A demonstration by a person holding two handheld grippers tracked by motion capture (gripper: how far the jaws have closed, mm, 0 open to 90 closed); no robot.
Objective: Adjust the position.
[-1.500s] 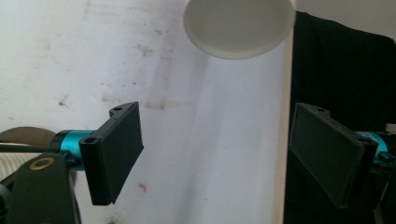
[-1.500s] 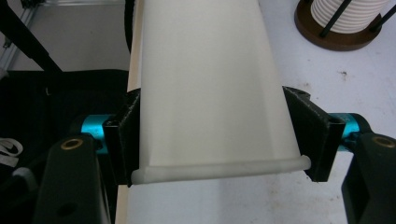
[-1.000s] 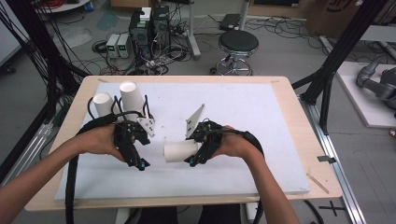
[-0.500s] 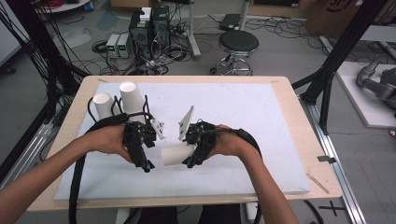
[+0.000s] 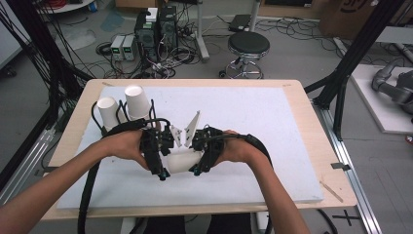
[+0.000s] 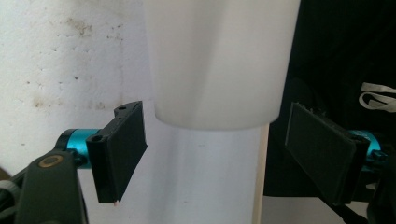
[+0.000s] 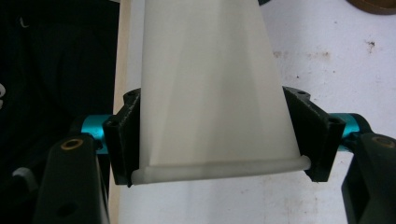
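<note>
The white paper cup (image 5: 182,161) lies on its side, lifted clear of the white board (image 5: 253,122) that covers the worktop (image 5: 304,126), near the board's front edge and left of its middle. The right tongs (image 5: 197,168) have hold of it at the rim end: in the right gripper view the two black pads press on opposite sides of the cup (image 7: 215,107) just above its rolled rim.

The left tongs (image 5: 163,171) stand at the cup's other end, its closed bottom. In the left gripper view the cup's base (image 6: 217,65) hangs between the two pads with a gap on either side, so they grip nothing. The jaws have just been closing, with the cup's base between them.

Both hands, left (image 5: 124,146) and right (image 5: 238,148), sit close on either side of the cup.

Two more white cups stand upside down, just beside each other, well behind and to the left of the held cup, near the board's far left corner: one (image 5: 107,111) to the left, the other (image 5: 137,101) to its right.
</note>
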